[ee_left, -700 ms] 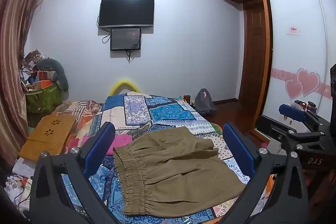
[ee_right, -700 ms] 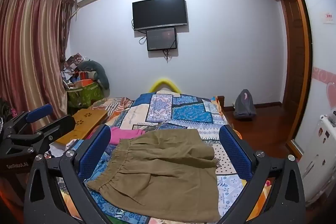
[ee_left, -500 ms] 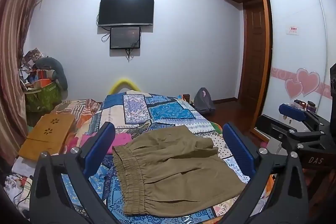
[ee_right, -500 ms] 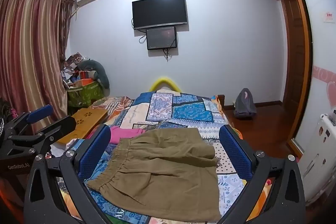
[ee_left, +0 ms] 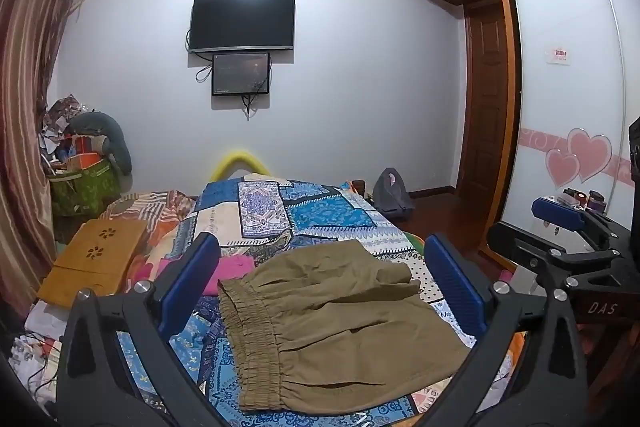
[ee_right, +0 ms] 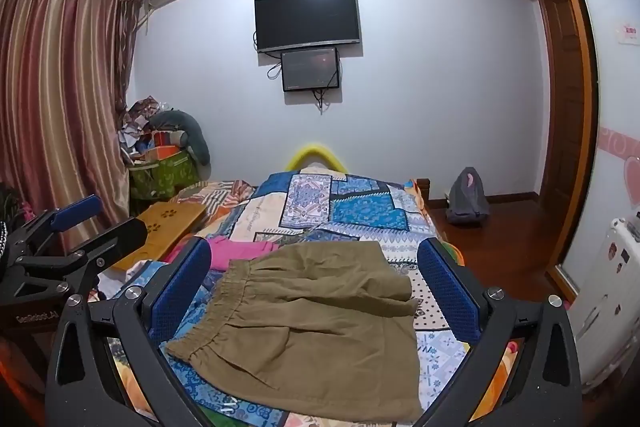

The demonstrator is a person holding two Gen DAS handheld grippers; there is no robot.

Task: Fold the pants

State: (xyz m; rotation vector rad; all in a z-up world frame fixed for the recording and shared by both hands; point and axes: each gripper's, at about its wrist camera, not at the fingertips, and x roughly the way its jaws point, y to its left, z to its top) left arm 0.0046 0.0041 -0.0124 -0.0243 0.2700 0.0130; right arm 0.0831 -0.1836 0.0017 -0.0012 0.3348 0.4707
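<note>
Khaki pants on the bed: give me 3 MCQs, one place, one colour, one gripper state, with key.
1. Where do the khaki pants lie?
A. spread on the patchwork bedspread
B. on the wooden floor
C. draped over the curtain

2. What colour is the garment beside the waistband, at the pants' far left?
A. white
B. pink
C. black

3. How do the left gripper and right gripper stand?
A. both shut on the pants
B. one shut, one open
C. both open, holding nothing

Key: 1 A, the pants rest flat on the patterned cover in both views. 2 B, bright pink cloth shows past the elastic waist. 3 C, in each wrist view the blue pads stand wide apart, clear of the fabric.
</note>
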